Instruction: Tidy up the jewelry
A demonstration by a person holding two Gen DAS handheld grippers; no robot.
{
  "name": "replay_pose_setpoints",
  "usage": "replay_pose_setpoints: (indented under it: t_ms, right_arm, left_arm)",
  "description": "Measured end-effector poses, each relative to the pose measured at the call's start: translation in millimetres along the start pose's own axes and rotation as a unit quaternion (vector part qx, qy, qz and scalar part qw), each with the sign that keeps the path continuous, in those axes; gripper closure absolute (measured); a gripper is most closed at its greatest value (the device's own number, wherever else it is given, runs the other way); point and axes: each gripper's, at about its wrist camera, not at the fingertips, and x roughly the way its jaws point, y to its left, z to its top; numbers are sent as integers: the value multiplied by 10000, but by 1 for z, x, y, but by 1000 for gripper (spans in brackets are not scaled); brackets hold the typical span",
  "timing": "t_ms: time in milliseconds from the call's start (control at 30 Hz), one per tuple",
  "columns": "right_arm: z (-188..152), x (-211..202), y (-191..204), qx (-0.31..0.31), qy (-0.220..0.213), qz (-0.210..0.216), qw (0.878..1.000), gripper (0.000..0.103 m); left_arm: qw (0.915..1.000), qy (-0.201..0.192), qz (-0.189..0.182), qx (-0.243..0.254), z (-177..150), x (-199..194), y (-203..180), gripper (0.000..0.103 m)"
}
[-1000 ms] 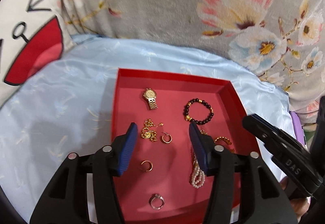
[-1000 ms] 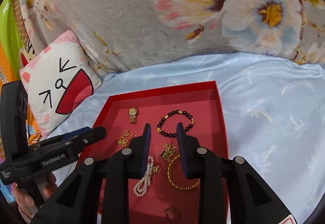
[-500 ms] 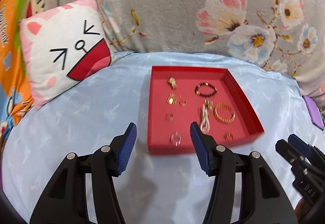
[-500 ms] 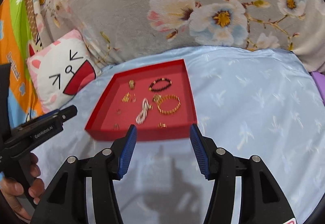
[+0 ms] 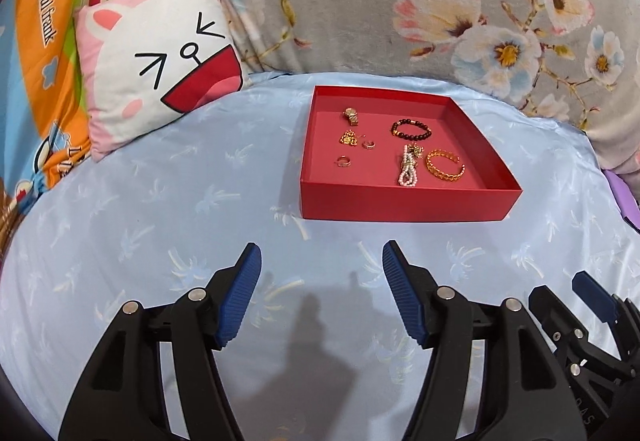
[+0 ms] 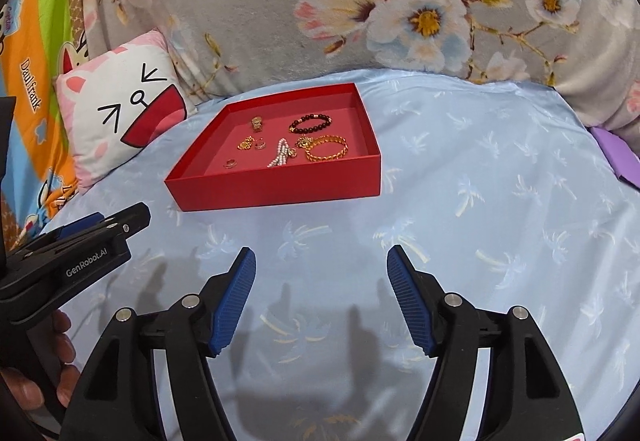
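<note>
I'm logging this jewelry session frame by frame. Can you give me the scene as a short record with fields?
surface: light blue bedsheet
container: red tray, open-topped
in tray: gold watch, black bead bracelet, gold bangle, pearl strand, small gold pieces and rings
left gripper: open, empty, short of the tray; jaws have just been opening
right gripper: open, empty, short of the tray; jaws have just been opening
background: cartoon-face pillow, floral blanket
</note>
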Motion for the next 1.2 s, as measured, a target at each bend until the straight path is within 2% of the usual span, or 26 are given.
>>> replay_pose_setpoints:
  t_ms: [67, 367, 600, 733, 833, 1000, 1200]
  right_arm:
    - [-3, 8, -3, 44, 25, -31, 10000, 36]
    - [4, 17, -2, 42, 61, -182, 9998, 35]
    - [21, 6, 6, 43, 108, -153, 9998, 33]
    - [33, -2, 14, -53, 154, -131, 9998, 30]
    - [41, -6, 17, -73, 190, -126, 9997, 30]
    - [55, -11, 14, 61, 245, -71, 9997, 29]
    - [63, -11, 15, 63, 301, -89, 9995, 29]
  left_arm:
    - [10000, -47, 65, -23, -4, 5, -1, 35]
    - [9999, -108, 131, 18, -1, 11, -5, 32]
    - [9998, -70, 132, 103, 14, -1, -8, 31]
    - [9998, -34, 92, 146, 26, -10, -12, 26]
    - [9996, -16, 141, 232, 35, -15, -17, 26]
    - [9997, 71, 9, 212, 47, -20, -17, 26]
    - [9995, 164, 93, 273, 55, -21, -19, 25]
